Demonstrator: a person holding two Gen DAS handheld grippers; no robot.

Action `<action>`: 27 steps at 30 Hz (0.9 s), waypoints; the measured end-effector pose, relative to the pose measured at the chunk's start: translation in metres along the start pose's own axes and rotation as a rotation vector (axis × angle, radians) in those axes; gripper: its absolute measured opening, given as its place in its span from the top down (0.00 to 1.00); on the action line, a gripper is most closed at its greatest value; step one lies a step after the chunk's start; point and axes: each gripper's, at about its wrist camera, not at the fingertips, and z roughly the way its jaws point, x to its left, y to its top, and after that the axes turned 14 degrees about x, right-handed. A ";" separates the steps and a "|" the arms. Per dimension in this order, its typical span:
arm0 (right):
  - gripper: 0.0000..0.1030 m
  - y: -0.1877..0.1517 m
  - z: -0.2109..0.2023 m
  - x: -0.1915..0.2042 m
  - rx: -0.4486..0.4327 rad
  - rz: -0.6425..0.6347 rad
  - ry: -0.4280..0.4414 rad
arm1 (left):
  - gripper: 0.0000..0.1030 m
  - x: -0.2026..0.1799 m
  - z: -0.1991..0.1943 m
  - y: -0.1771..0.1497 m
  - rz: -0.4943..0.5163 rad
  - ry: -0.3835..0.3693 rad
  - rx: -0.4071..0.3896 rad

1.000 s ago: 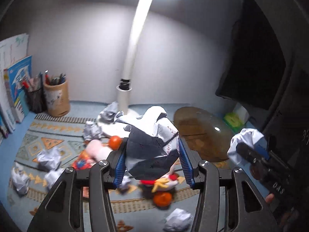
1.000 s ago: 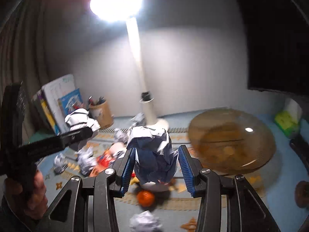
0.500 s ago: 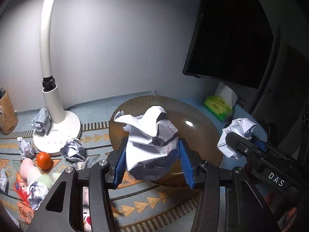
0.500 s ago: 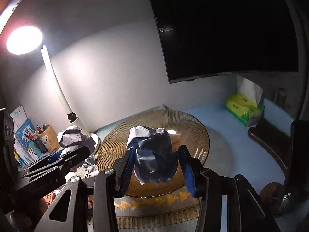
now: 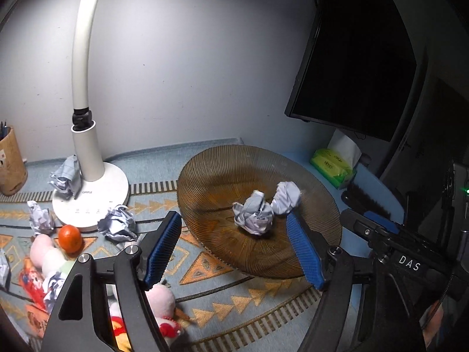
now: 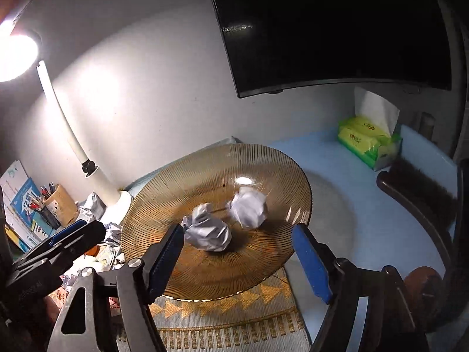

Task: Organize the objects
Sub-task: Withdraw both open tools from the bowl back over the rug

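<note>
Two crumpled paper balls lie side by side on the ribbed amber glass plate [image 5: 205, 176]: one [image 5: 253, 215] near its middle, the other [image 5: 287, 198] just right of it. My left gripper [image 5: 234, 249] hovers over the plate's near rim, its jaws opening with nothing between the blue pads. In the right wrist view the same balls [image 6: 209, 230] [image 6: 249, 208] rest on the plate [image 6: 176, 182]. They lie just beyond my right gripper [image 6: 238, 262], whose jaws are also opening around nothing. The farther ball looks blurred.
A white desk lamp [image 5: 88, 176] stands left of the plate on a patterned mat. Around its base lie several more paper balls, an orange [image 5: 69, 237] and plush toys [image 5: 47, 252]. A pen holder [image 5: 10, 167] stands far left, a green tissue pack [image 6: 366, 140] and a dark monitor [image 6: 337, 29] to the right.
Both grippers swung right from the cluttered mat to the plate, each shut on a paper ball. Their jaws have since spread and both balls have dropped onto the plate.
</note>
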 end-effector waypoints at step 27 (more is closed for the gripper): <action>0.24 -0.145 0.009 0.177 -0.057 -0.324 0.077 | 0.25 0.202 -0.136 -0.222 -0.345 0.396 -0.063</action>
